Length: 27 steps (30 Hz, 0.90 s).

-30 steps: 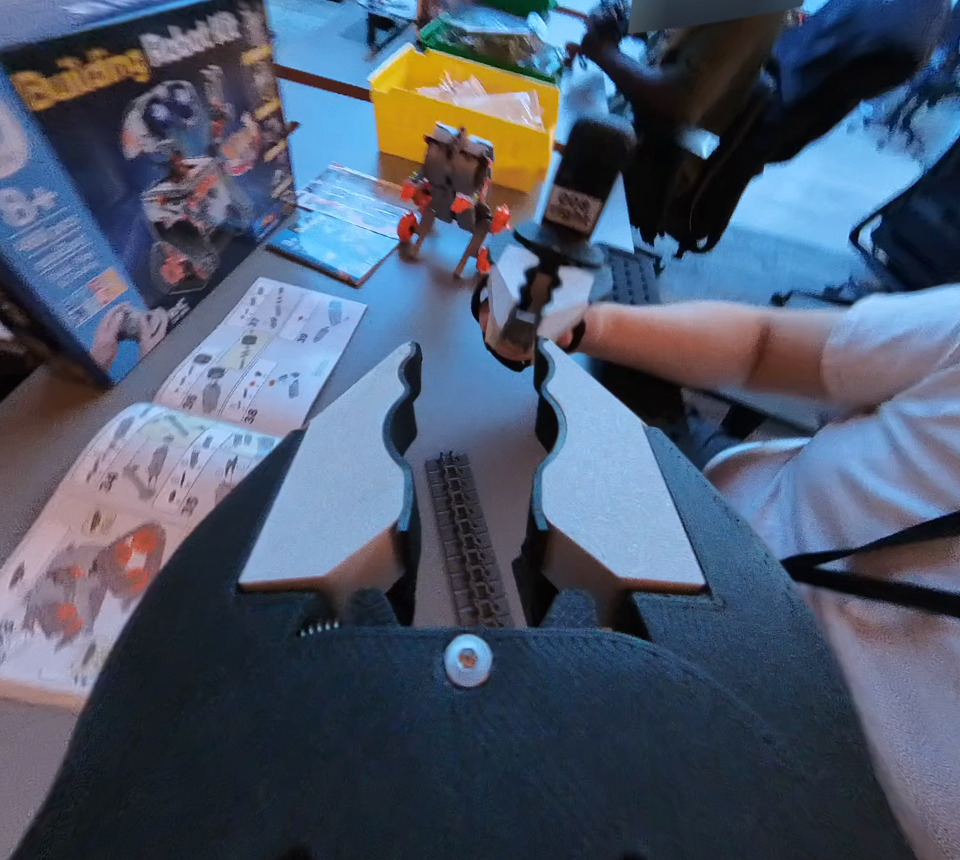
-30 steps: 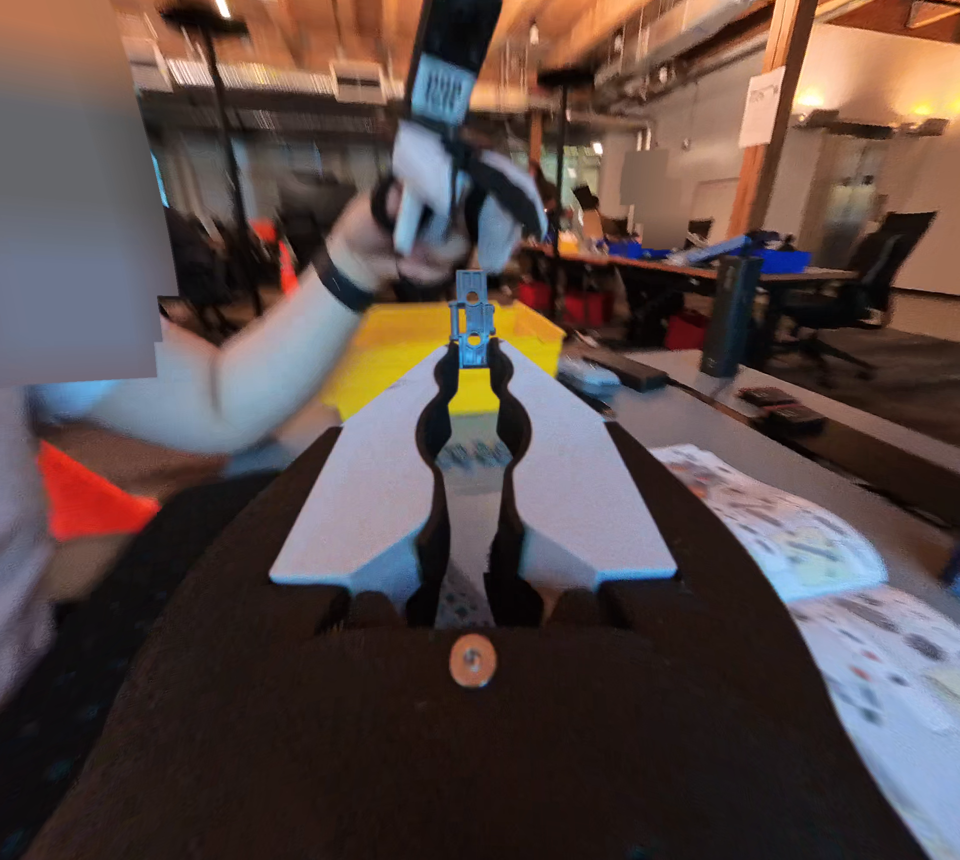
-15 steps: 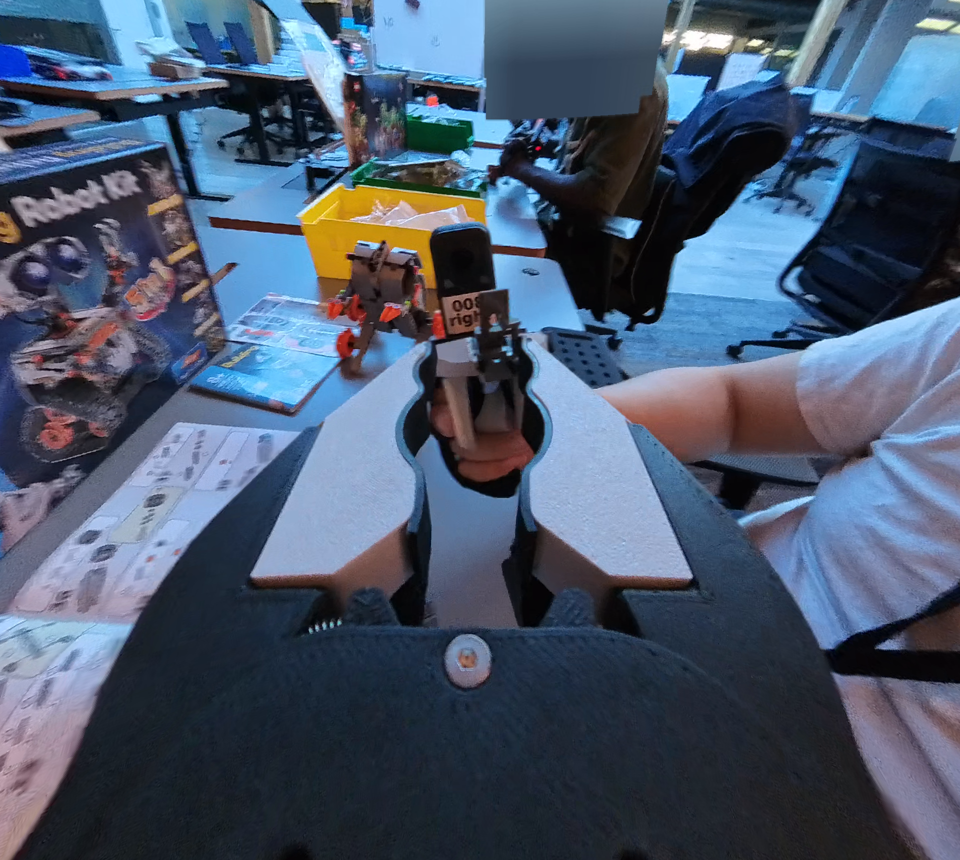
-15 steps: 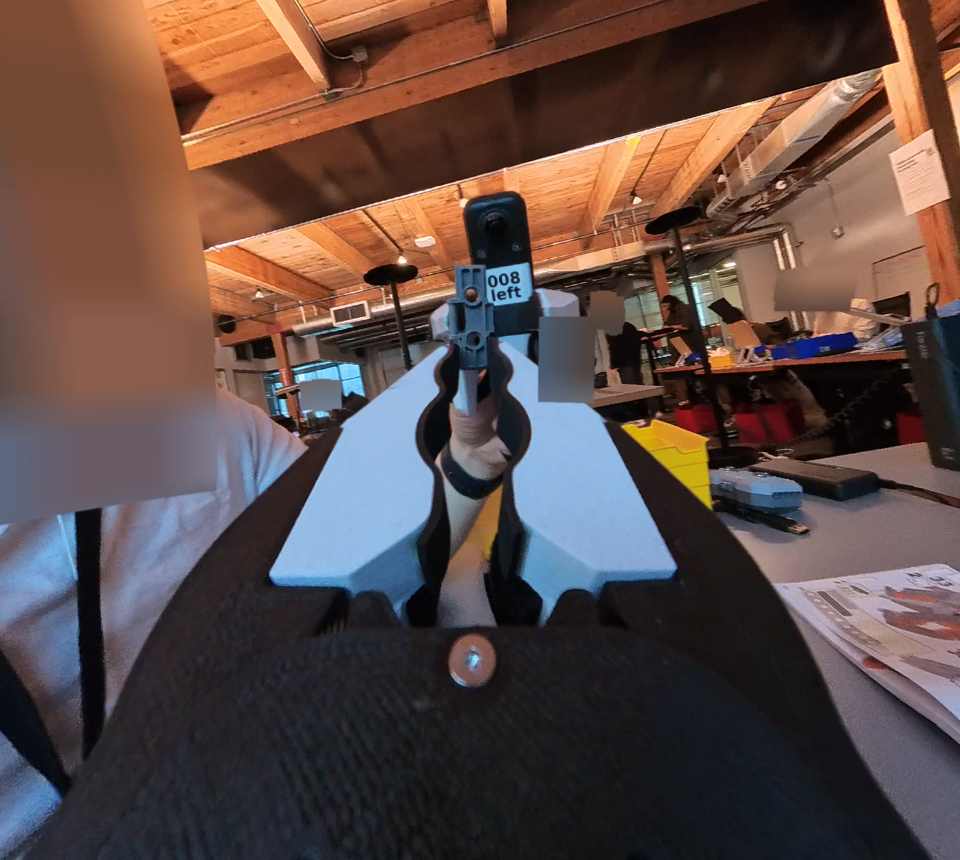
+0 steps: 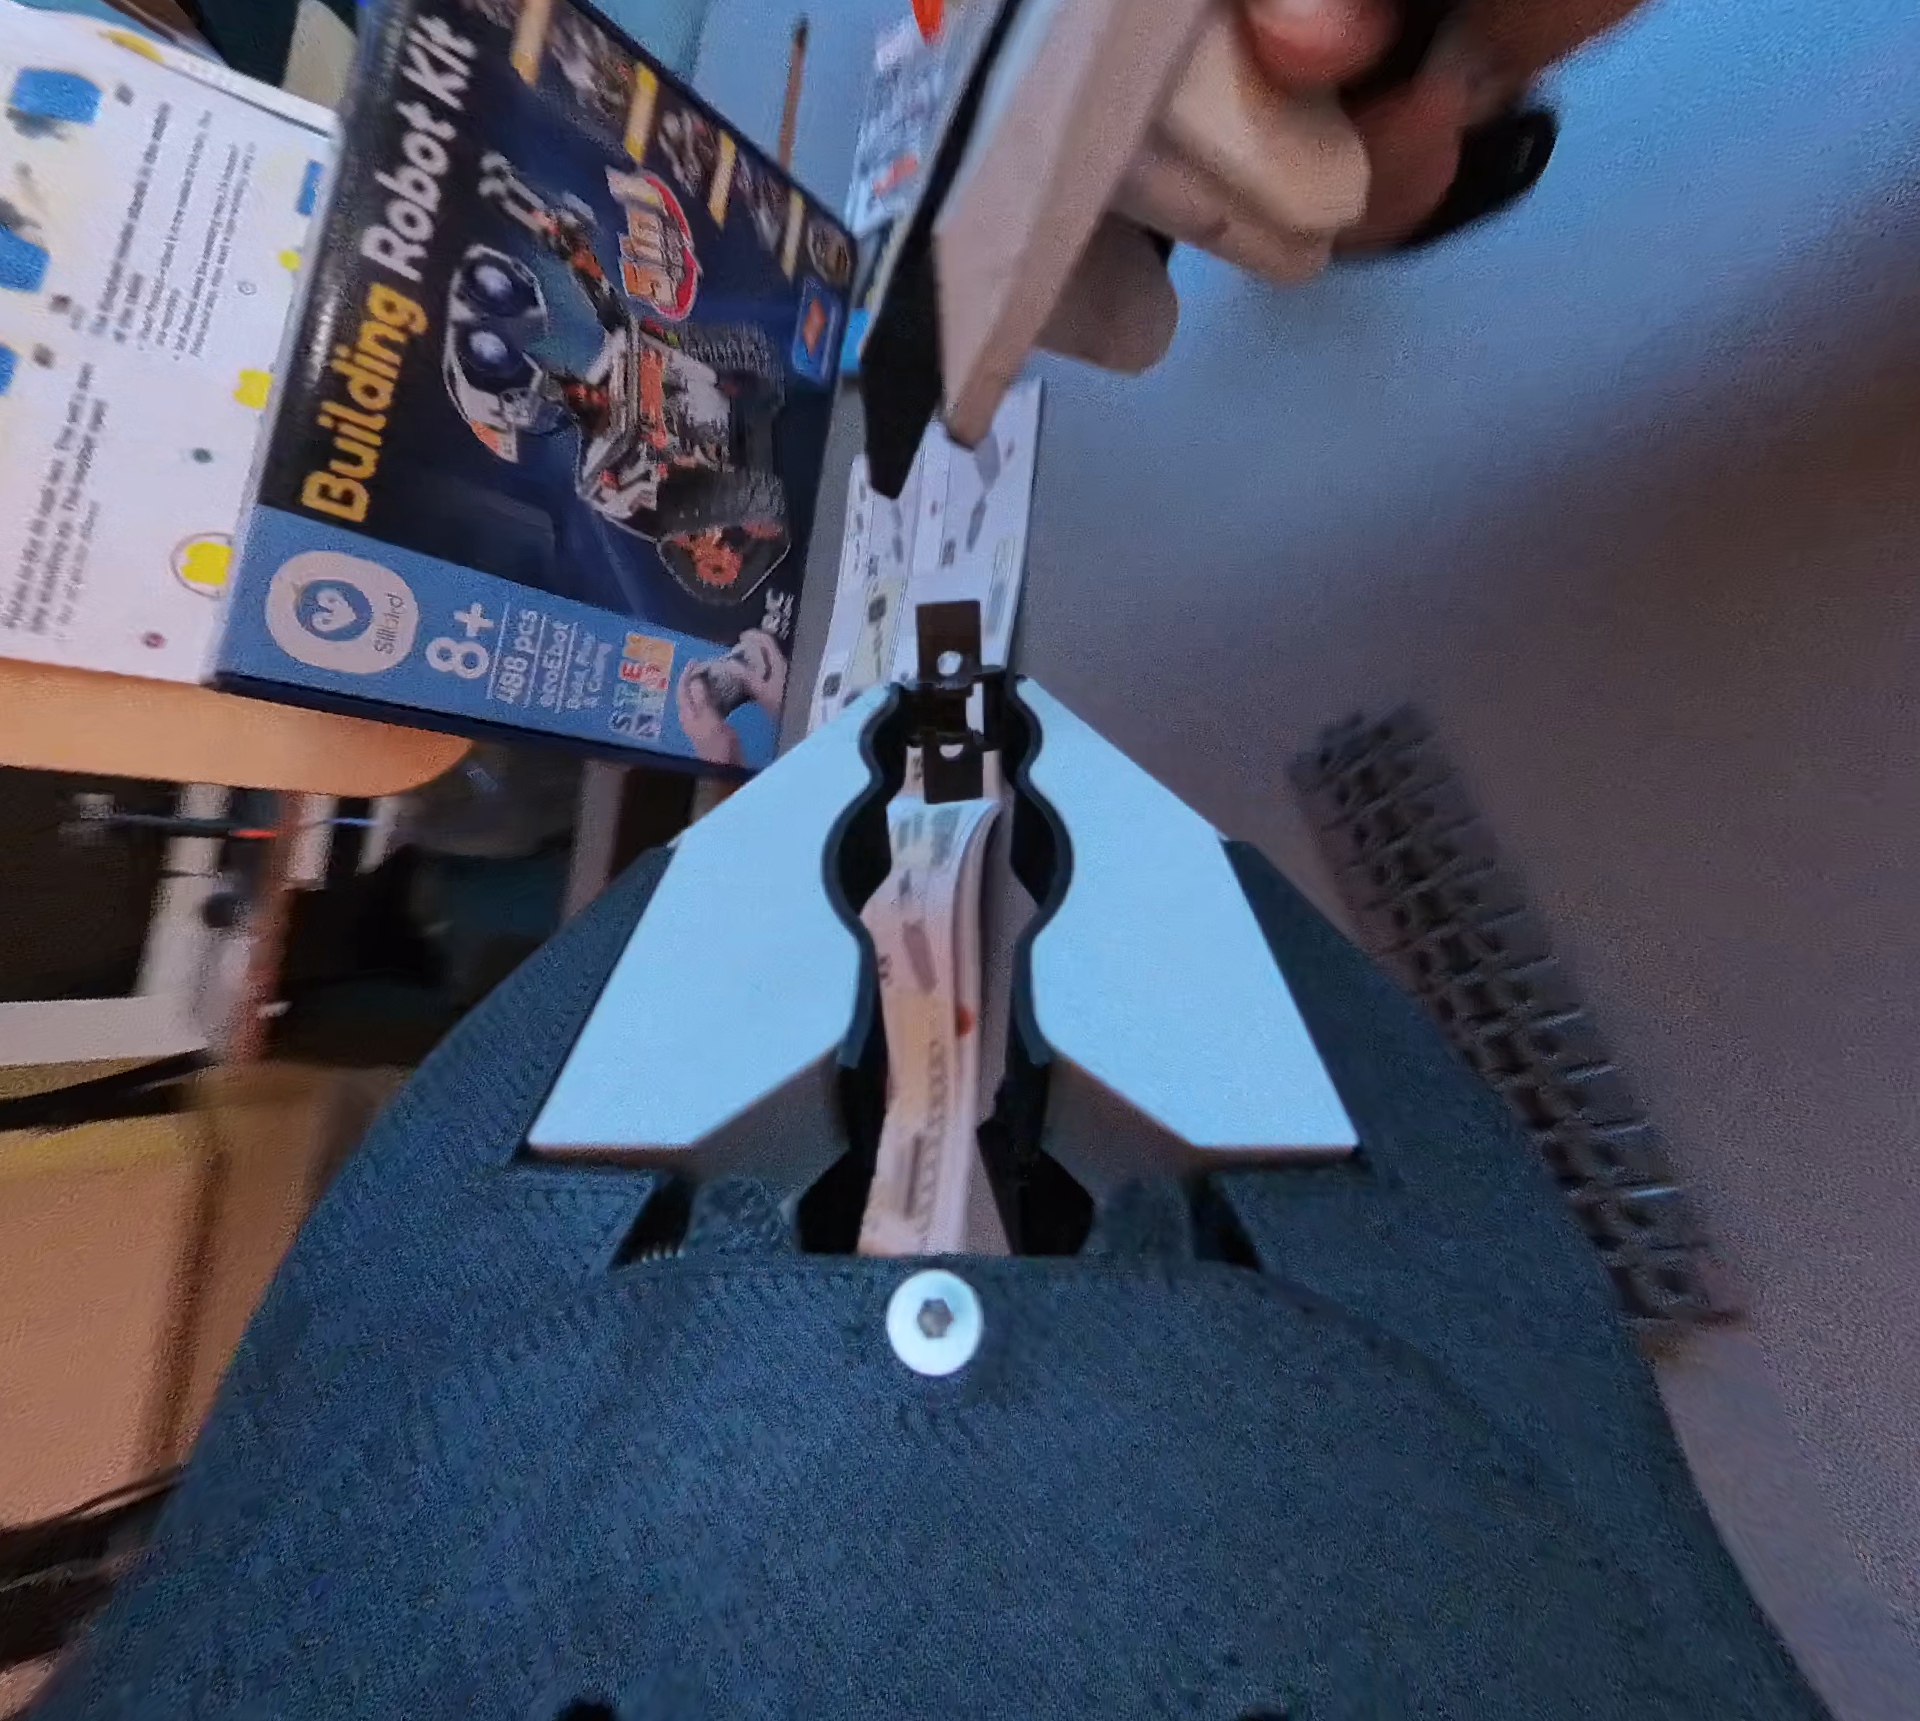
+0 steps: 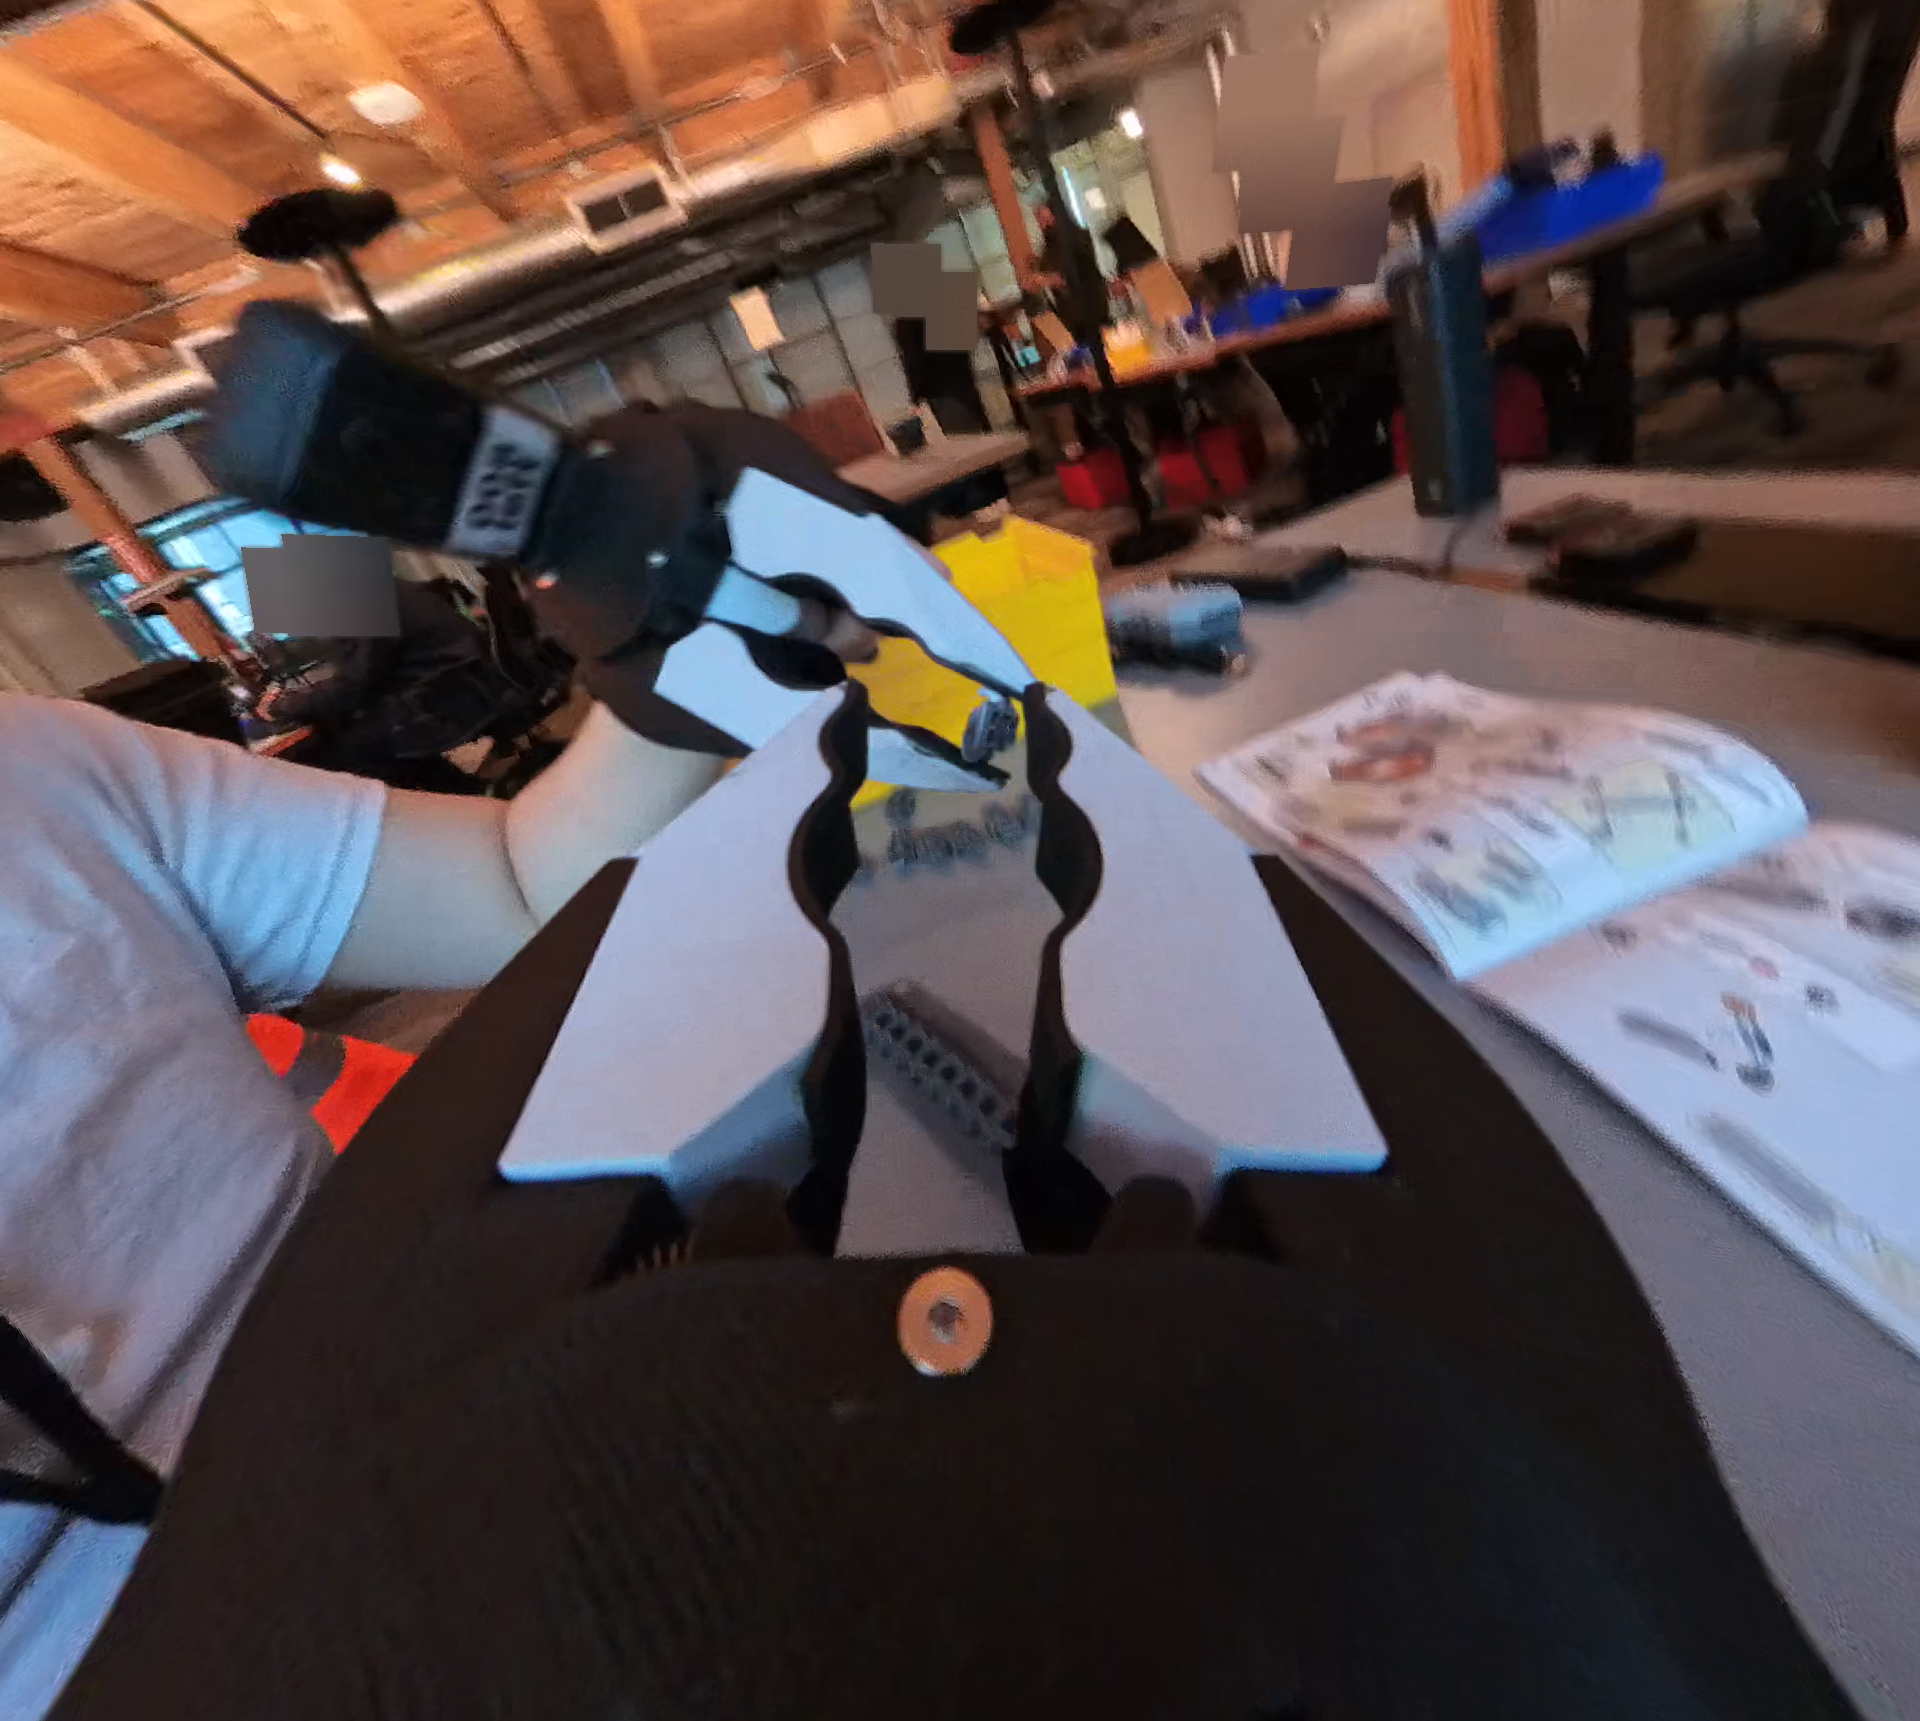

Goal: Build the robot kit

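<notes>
Black hand-held gripper (image 5: 948, 695), pale fingers (image 5: 1164, 965), silver screw (image 5: 933, 1322).

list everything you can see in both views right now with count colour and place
small part: one, dark grey, pinched at the left gripper's tips
kit box: one, dark blue, lying on the table beyond the left gripper
instruction booklet: one, white with colour print, open on the table
track strip: one, dark grey, flat on the table
yellow bin: one, far side of the table
table: one, grey
left gripper: black with pale fingers, shut
right gripper: black with pale fingers, open, empty, next to the left gripper's tips
</notes>
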Tool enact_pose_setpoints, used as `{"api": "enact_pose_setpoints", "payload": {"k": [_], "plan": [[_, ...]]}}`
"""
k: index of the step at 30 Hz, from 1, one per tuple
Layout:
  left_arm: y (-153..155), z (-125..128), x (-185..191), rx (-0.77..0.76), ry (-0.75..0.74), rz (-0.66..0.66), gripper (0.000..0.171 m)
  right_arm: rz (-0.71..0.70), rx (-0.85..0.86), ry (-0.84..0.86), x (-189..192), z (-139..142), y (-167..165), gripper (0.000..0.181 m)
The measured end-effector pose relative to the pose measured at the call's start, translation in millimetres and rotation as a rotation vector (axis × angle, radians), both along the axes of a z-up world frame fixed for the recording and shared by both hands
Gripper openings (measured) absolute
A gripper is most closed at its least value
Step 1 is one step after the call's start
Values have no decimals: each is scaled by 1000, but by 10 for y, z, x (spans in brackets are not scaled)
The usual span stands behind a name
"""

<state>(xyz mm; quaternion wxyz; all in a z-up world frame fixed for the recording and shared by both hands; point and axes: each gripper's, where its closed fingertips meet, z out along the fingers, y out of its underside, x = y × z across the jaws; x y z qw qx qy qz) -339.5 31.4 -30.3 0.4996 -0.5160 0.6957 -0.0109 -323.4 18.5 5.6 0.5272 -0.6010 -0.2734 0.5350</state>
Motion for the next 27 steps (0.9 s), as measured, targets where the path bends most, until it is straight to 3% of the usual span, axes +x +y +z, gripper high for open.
{"api": "enact_pose_setpoints", "payload": {"k": [1,4,6,7,10,11,13,15,17,20,22,27], "plan": [[27,-104,3,36,50,12,16,4,-45,-44,-30,-116,23,29],[-18,-414,43,-57,149,19,15,9,-199,-189,-136,-503,96,29],[-15,-486,46,-57,173,17,16,13,-262,-255,-157,-696,124,22],[-23,-511,44,-60,184,12,16,35,-279,-282,-167,-763,99,5],[-75,-570,46,-123,188,2,15,76,-291,-324,-173,-820,36,1],[-65,-550,45,-164,159,17,19,66,-276,-335,-155,-813,43,1],[46,-440,21,-298,45,92,44,-4,-232,-273,-78,-678,127,1],[30,-327,7,-579,-89,111,57,-39,-183,-111,17,-392,172,1],[-27,-61,64,-873,-303,52,43,-44,-130,51,110,-117,156,1],[-93,391,83,-1240,-594,-113,31,-26,-97,123,138,21,105,1],[-80,473,60,-1324,-654,-164,22,2,-82,147,110,71,58,0],[-180,455,102,-1308,-634,-225,4,48,-65,146,42,87,-14,1]]}}
